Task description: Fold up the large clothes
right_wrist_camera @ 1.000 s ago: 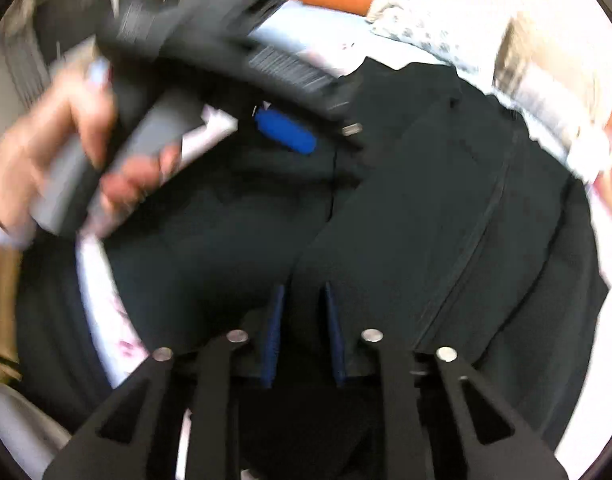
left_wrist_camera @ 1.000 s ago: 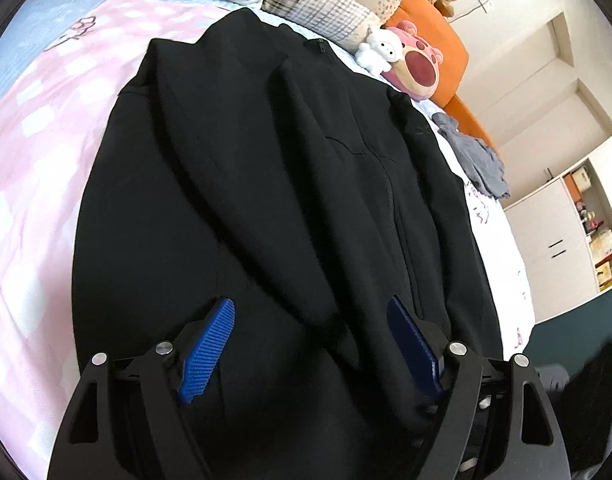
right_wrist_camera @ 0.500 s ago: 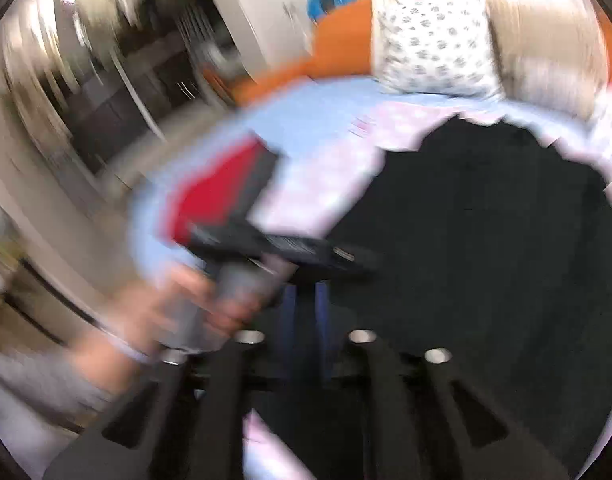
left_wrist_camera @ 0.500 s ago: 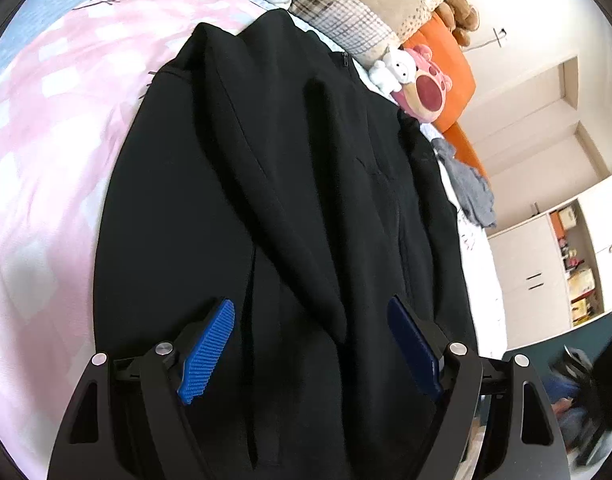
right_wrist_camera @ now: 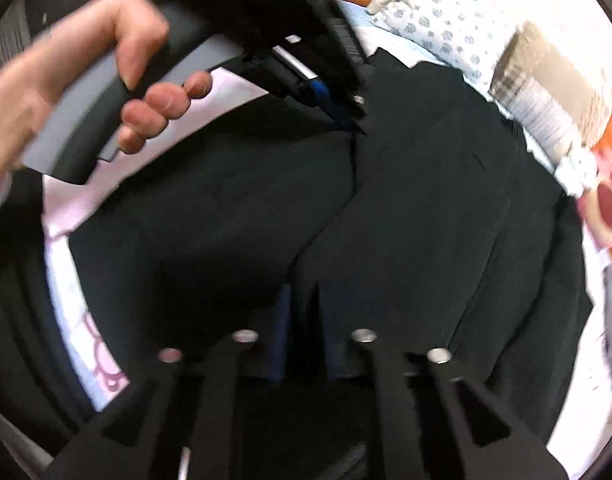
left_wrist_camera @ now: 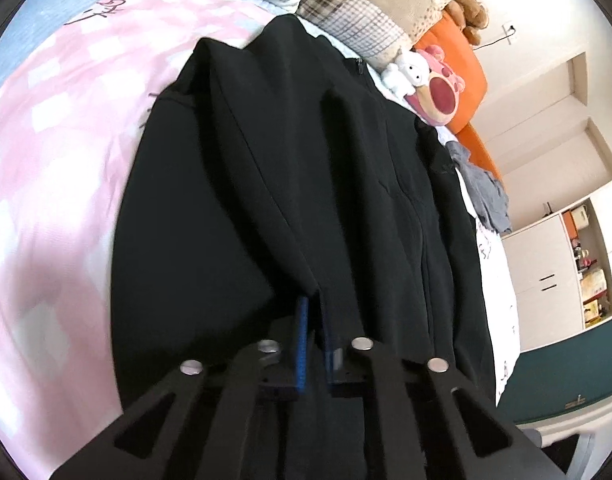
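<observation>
The black jacket (left_wrist_camera: 266, 208) lies spread along the bed (left_wrist_camera: 58, 128), collar toward the pillows (left_wrist_camera: 369, 4) at the head edge, both sleeves folded in. The left gripper (left_wrist_camera: 314, 320) and right gripper (right_wrist_camera: 304, 308) have just been closing, and each is clamped on hem fabric at the foot edge. This looks like the grasp before the lengthwise fold; next, both hands should lift evenly and carry the hem toward the collar.

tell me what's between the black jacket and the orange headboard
A pink plush toy and a plaid pillow lie between the black jacket and orange headboard, in the left wrist view.
</observation>
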### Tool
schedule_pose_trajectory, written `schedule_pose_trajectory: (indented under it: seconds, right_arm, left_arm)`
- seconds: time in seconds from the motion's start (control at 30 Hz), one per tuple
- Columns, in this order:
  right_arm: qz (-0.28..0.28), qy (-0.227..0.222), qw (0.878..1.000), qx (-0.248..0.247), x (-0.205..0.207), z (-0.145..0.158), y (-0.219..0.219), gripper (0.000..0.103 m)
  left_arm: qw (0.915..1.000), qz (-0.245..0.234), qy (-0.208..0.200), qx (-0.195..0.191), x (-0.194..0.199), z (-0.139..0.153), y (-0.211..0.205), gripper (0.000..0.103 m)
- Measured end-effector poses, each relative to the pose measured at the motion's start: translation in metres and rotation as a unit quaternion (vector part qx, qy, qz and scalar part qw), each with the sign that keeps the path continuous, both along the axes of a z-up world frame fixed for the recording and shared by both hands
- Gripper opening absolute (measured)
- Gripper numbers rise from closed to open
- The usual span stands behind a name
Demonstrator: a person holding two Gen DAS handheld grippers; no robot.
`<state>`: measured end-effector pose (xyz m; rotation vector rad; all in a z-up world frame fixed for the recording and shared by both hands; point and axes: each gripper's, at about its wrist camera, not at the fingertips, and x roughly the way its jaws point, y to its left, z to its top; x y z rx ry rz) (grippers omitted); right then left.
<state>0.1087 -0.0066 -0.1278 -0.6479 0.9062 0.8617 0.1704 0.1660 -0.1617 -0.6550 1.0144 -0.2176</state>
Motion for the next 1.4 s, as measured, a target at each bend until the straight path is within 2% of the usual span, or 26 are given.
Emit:
schedule_pose_trajectory:
  seconds: [0.1, 0.17, 0.23, 0.27, 0.3, 0.37, 0.4, 0.43, 0.5, 0.67, 0.77, 0.8, 0.87, 0.9, 0.97, 1.03, 1.1, 1.2, 1.27, 1.3, 1.4]
  right_arm:
    - [-0.019, 0.067, 0.995, 0.068, 0.018, 0.016, -0.018, 0.005]
    - [-0.03, 0.121, 0.984, 0.129, 0.035, 0.029, -0.036, 0.005]
    - [-0.037, 0.195, 0.959, 0.204, 0.05, 0.043, -0.055, 0.005]
    - [-0.04, 0.236, 0.939, 0.247, 0.06, 0.049, -0.065, 0.005]
    - [-0.043, 0.259, 0.926, 0.271, 0.063, 0.053, -0.072, 0.005]
    - [-0.054, 0.326, 0.879, 0.342, 0.082, 0.054, -0.095, 0.005]
    - [-0.063, 0.344, 0.865, 0.36, 0.088, 0.052, -0.103, 0.005]
    - [-0.072, 0.344, 0.863, 0.364, 0.089, 0.052, -0.107, 0.005]
    - [-0.102, 0.328, 0.872, 0.347, 0.095, 0.038, -0.122, 0.005]
    - [-0.153, 0.338, 0.872, 0.319, 0.096, -0.001, -0.153, 0.005]
    - [-0.16, 0.329, 0.88, 0.302, 0.093, -0.004, -0.161, 0.005]
    - [-0.161, 0.324, 0.886, 0.291, 0.091, -0.004, -0.161, 0.006]
    - [-0.161, 0.281, 0.913, 0.247, 0.087, 0.004, -0.16, 0.008]
    - [-0.157, 0.258, 0.924, 0.233, 0.083, 0.012, -0.159, 0.008]
    - [-0.146, 0.228, 0.934, 0.234, 0.074, 0.03, -0.158, 0.017]
    - [-0.119, 0.191, 0.948, 0.224, 0.058, 0.048, -0.149, 0.057]
    - [-0.092, 0.157, 0.962, 0.205, 0.039, 0.059, -0.132, 0.06]
    - [-0.051, 0.142, 0.97, 0.19, 0.014, 0.059, -0.112, 0.06]
    - [-0.02, 0.094, 0.98, 0.172, -0.009, 0.06, -0.086, 0.06]
    - [-0.013, 0.079, 0.983, 0.166, -0.017, 0.057, -0.083, 0.06]
    - [0.027, 0.038, 0.988, 0.144, -0.053, 0.05, -0.043, 0.062]
  left_arm:
    - [0.9999, -0.005, -0.001, -0.014, 0.001, -0.001, 0.005, 0.009]
    - [0.9999, -0.003, -0.005, -0.016, -0.002, 0.004, 0.009, 0.007]
    - [0.9994, 0.004, -0.012, -0.032, -0.006, 0.013, 0.016, 0.007]
    - [0.9994, 0.008, -0.016, -0.03, -0.009, 0.021, 0.022, 0.007]
    - [0.9995, 0.01, -0.02, -0.024, -0.011, 0.027, 0.025, 0.007]
    - [0.9996, 0.015, -0.025, -0.004, -0.015, 0.039, 0.033, 0.007]
    - [0.9994, 0.02, -0.027, 0.003, -0.016, 0.044, 0.039, 0.007]
    - [0.9994, 0.023, -0.024, 0.008, -0.016, 0.046, 0.043, 0.007]
    - [0.9994, 0.026, -0.012, 0.017, -0.014, 0.045, 0.049, 0.008]
    - [0.9996, 0.013, 0.014, 0.02, -0.014, 0.02, 0.034, 0.008]
    - [0.9992, 0.012, 0.029, 0.027, -0.01, 0.009, 0.028, 0.008]
    - [0.9987, 0.01, 0.036, 0.034, -0.009, 0.004, 0.027, 0.008]
    - [0.9983, 0.008, 0.04, 0.042, -0.011, 0.001, 0.026, 0.008]
    - [0.9985, 0.006, 0.037, 0.041, -0.012, 0.003, 0.027, 0.012]
    - [0.9984, 0.004, 0.024, 0.05, -0.017, 0.014, 0.026, 0.02]
    - [0.9978, -0.007, 0.015, 0.064, -0.021, 0.022, 0.022, 0.024]
    - [0.9966, -0.019, 0.014, 0.079, -0.02, 0.028, 0.015, 0.029]
    - [0.9965, -0.017, 0.002, 0.082, -0.016, 0.038, 0.014, 0.042]
    - [0.9961, -0.002, -0.007, 0.088, -0.012, 0.047, 0.019, 0.05]
    - [0.9955, 0.004, -0.011, 0.095, -0.01, 0.051, 0.021, 0.059]
    - [0.992, 0.012, -0.016, 0.125, 0.003, 0.061, 0.031, 0.064]
